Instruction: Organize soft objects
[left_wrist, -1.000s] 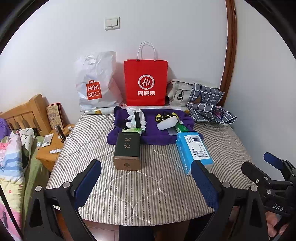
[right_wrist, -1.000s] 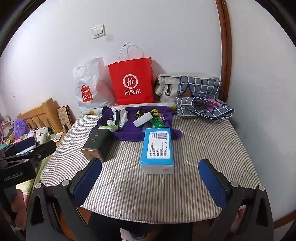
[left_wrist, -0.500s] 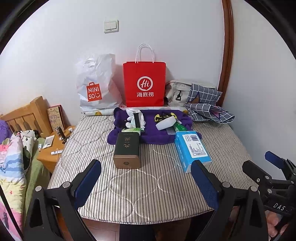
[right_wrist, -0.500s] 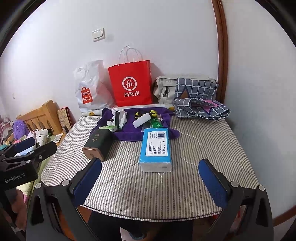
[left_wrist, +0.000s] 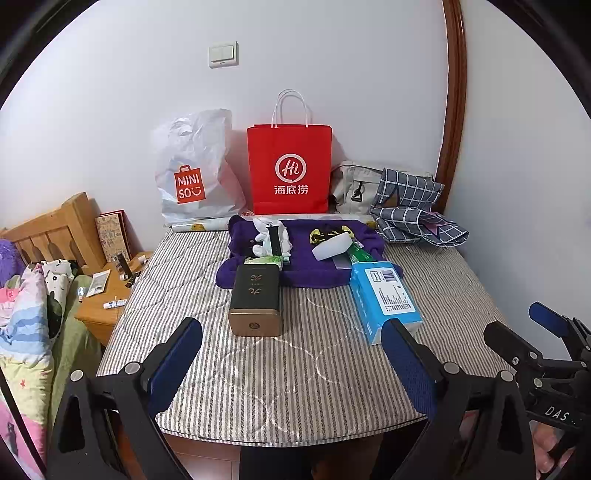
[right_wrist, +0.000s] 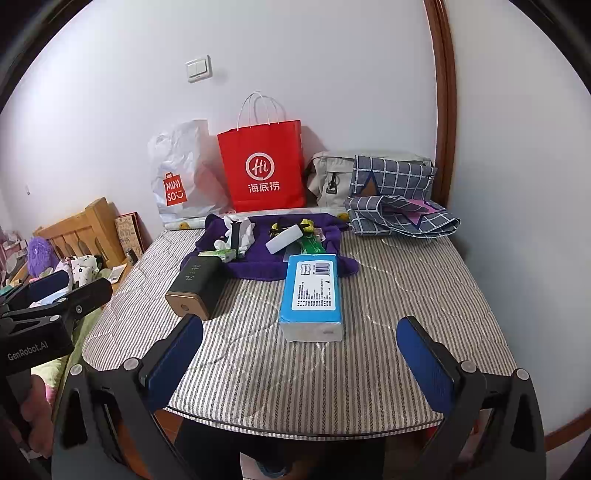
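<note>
A purple towel (left_wrist: 314, 271) (right_wrist: 258, 262) lies at the back middle of the striped mattress (left_wrist: 280, 369) (right_wrist: 388, 295) with small items on it: a white plush toy (left_wrist: 264, 242) (right_wrist: 243, 236), a white case (left_wrist: 331, 246) (right_wrist: 282, 240), a green packet. A blue tissue pack (left_wrist: 384, 295) (right_wrist: 313, 295) and a dark box (left_wrist: 255, 299) (right_wrist: 194, 291) lie in front of it. A folded checked cloth (left_wrist: 417, 221) (right_wrist: 399, 218) lies at the back right. My left gripper (left_wrist: 291, 358) and right gripper (right_wrist: 301, 354) are open and empty above the near edge.
A red paper bag (left_wrist: 290, 171) (right_wrist: 264, 170), a white Miniso bag (left_wrist: 194, 177) (right_wrist: 177, 184) and a beige bag (left_wrist: 351, 188) (right_wrist: 328, 177) stand against the wall. A wooden nightstand (left_wrist: 107, 295) and a bed with bedding (left_wrist: 26, 306) are at the left.
Both grippers have drawn back and risen slightly, so the mattress and its objects look a little farther. Nothing on the mattress has moved.
</note>
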